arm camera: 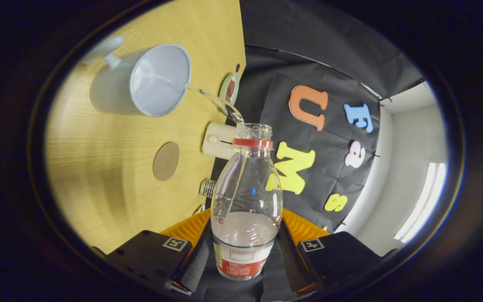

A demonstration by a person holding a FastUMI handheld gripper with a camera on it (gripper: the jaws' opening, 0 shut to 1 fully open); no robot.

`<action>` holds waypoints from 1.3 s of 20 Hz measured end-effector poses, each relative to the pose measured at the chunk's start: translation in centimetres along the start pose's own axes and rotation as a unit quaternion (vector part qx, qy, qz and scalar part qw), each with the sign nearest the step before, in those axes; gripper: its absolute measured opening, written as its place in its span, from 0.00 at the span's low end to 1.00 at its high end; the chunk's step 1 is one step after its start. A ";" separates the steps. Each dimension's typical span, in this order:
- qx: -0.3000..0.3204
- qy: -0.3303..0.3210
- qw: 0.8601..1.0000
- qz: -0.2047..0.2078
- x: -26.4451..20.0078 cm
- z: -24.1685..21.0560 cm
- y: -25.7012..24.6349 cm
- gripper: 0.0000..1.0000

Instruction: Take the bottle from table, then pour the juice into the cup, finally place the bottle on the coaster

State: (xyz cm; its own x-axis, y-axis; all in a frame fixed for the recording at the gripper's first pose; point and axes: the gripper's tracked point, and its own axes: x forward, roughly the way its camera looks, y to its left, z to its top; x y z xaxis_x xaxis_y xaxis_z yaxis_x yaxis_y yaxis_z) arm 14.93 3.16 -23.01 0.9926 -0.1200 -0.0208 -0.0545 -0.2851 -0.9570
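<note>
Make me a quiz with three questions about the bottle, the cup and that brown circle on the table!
1. Where is the bottle?
A. Between the gripper's fingers
B. Lying on the table
C. Standing on the coaster

2. What colour is the ring around the bottle's neck?
A. Green
B. Red
C. Blue

3. What is happening at the bottle's mouth?
A. A cap is on it
B. Nothing comes out
C. Liquid streams into the cup

Answers:
1. A, both fingers press its lower part.
2. B, a red ring sits just under the open mouth.
3. C, a clear stream arcs from the mouth to the cup's rim, while the round coaster lies bare on the table.
</note>
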 end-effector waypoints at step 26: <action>-0.046 0.017 0.998 -0.035 -2.5 -0.4 -2.7 0.82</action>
State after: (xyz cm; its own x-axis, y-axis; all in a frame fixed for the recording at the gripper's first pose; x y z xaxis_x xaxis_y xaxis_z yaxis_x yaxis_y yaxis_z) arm 12.53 3.83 -20.22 0.9901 -0.1282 0.0565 0.0035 -0.3801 -0.9249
